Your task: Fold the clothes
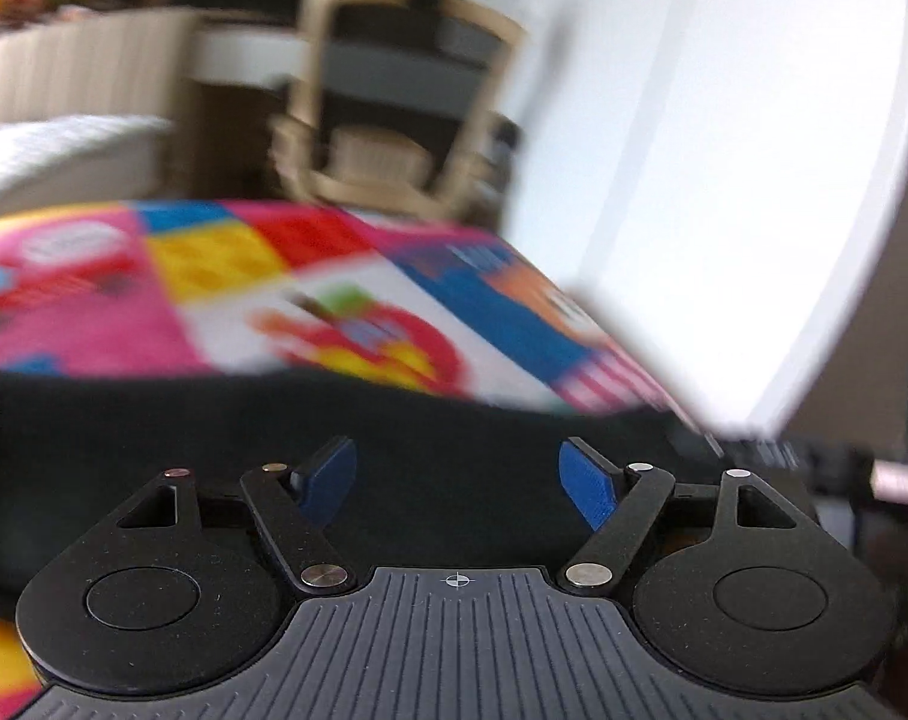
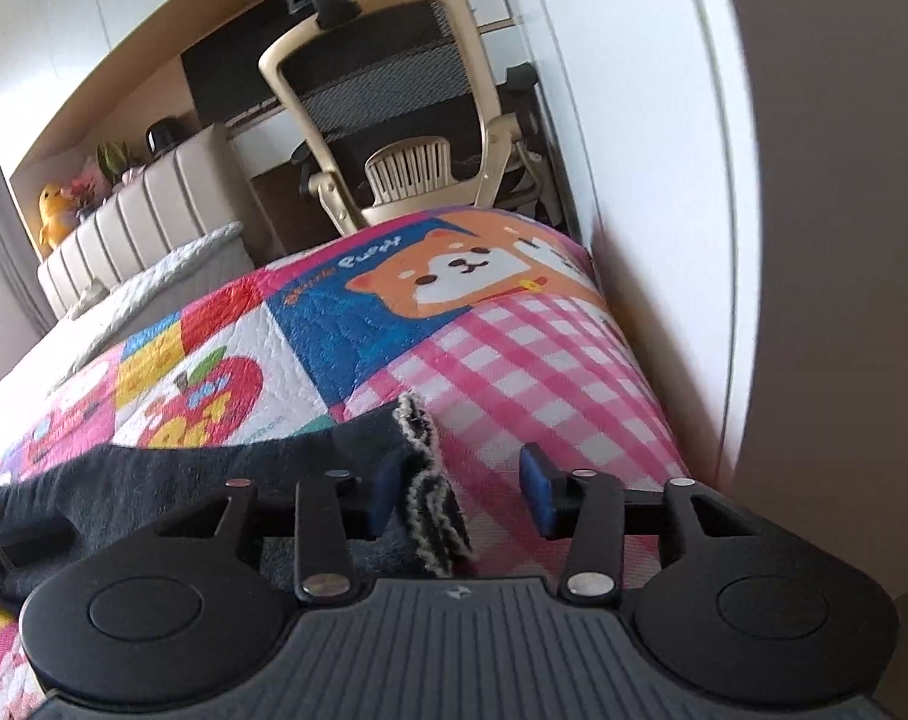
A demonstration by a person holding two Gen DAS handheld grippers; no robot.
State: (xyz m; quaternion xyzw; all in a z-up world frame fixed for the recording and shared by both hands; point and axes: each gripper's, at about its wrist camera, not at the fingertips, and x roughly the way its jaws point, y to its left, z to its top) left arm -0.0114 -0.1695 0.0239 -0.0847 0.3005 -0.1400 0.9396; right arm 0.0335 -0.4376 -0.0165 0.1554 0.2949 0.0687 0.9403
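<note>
A dark garment [image 2: 184,480] lies on a colourful patchwork quilt [image 2: 514,348]. In the right wrist view its corner, with a pale stitched hem [image 2: 430,510], sits between the jaws of my right gripper [image 2: 461,489], against the left blue pad [image 2: 385,495]. There is a clear gap to the right pad, so the jaws stand open. In the blurred left wrist view the same dark garment [image 1: 214,420] spreads under my left gripper [image 1: 460,474], which is open wide with nothing pinched between its blue pads [image 1: 586,486]. The quilt [image 1: 244,300] shows beyond the garment.
A beige office chair [image 2: 394,120] stands past the quilt's far end, also the chair [image 1: 394,90] in the left view. A white wall or cabinet panel [image 2: 664,180] runs close along the quilt's right edge. A padded headboard [image 2: 142,210] is at the far left.
</note>
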